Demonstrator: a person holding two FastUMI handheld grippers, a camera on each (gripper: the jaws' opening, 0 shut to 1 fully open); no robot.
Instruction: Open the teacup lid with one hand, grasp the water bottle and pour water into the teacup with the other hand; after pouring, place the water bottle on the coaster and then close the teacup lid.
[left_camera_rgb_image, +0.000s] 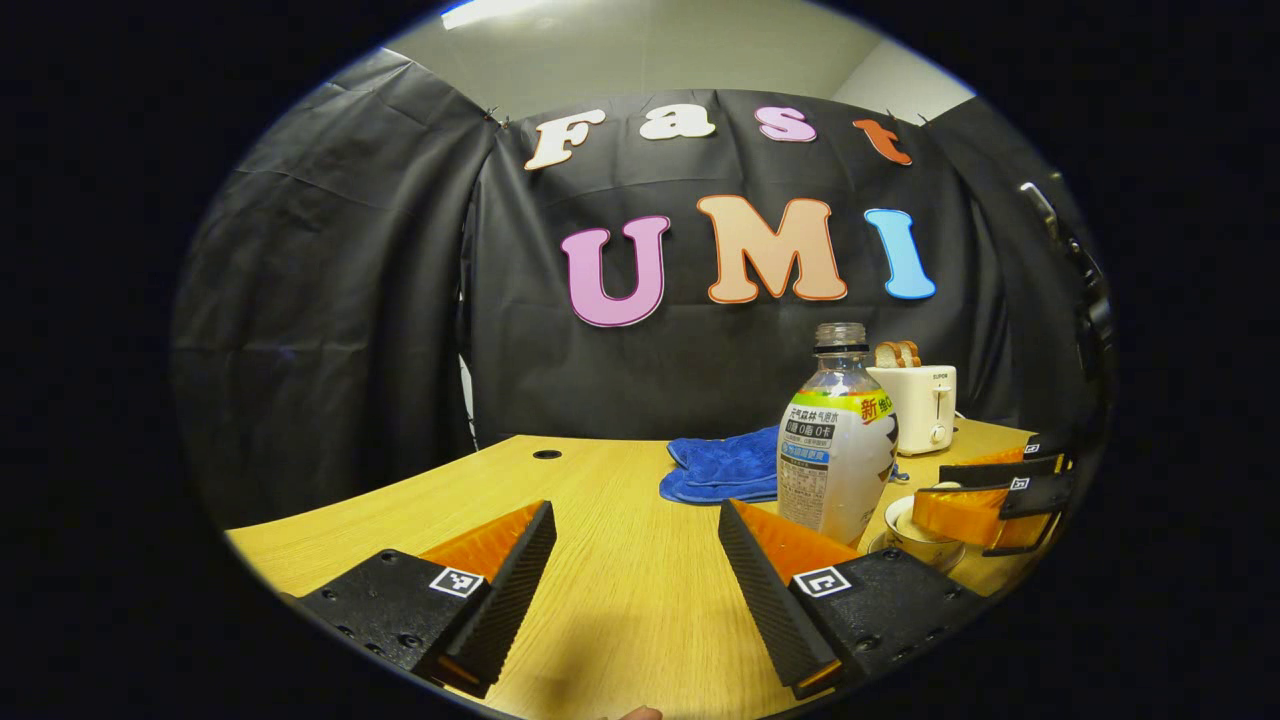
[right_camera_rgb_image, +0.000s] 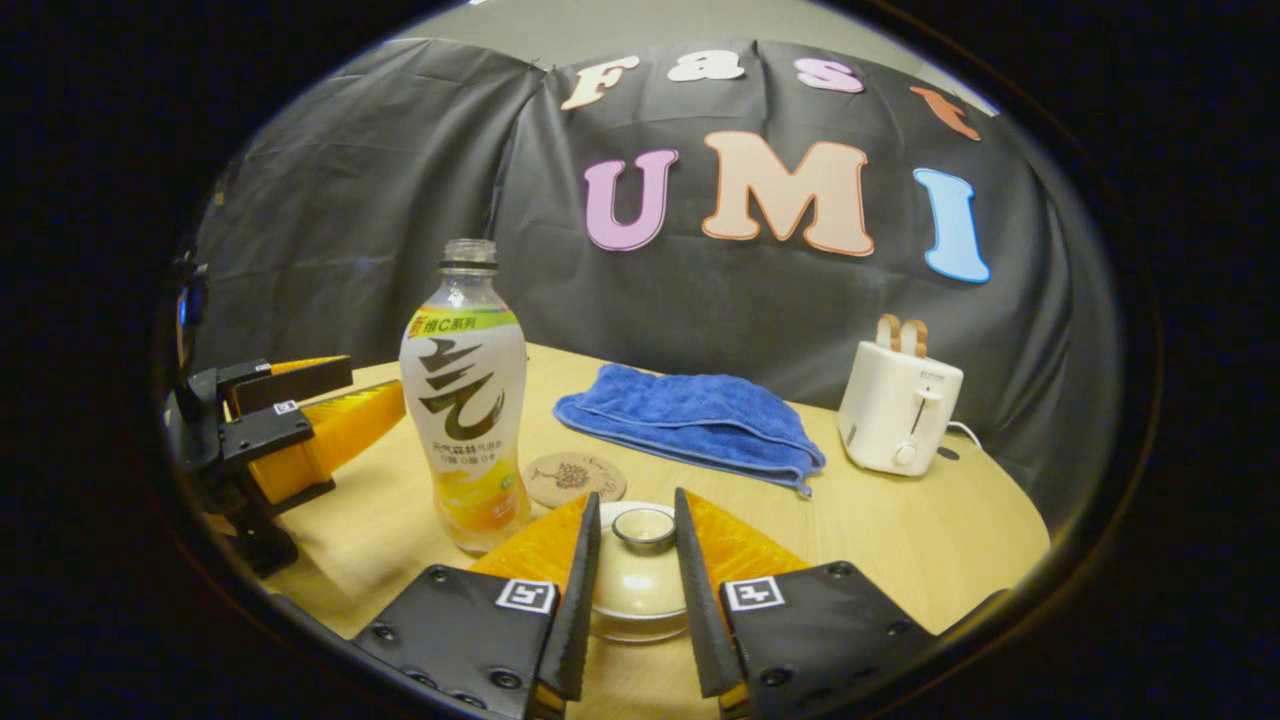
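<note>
Wood-grain bench (right_camera_rgb_image: 900, 540) carries everything, and the largest risk on it is judged to be the tall water bottle (right_camera_rgb_image: 465, 400): it is uncapped, stands upright just left of the teacup, and could be tipped and spilled if it is clipped by an arm or gripped off-centre on its rounded body. In the left gripper view the water bottle (left_camera_rgb_image: 836, 440) is seen just beyond the right-hand finger of the left gripper (left_camera_rgb_image: 636, 560), whose fingers are spread wide and hold nothing; the bottle is not between them, so a sideways approach could knock it toward the cup.

A blue cloth (right_camera_rgb_image: 690, 415) lies behind, and a white toaster (right_camera_rgb_image: 897, 405) stands at the far right, both well apart from the work.

The teacup lid (right_camera_rgb_image: 640, 570) is still seated on the cup, near the viewer. The right gripper (right_camera_rgb_image: 637, 560) brackets it, its fingers partly open on either side of the small knob; whether they touch the lid cannot be told. A pinch on the smooth ceramic rim rather than the knob is judged likely to slip, or to drag the whole cup.

The small round coaster (right_camera_rgb_image: 574, 478) lies just behind the lid, beside the bottle, unoccupied.
</note>
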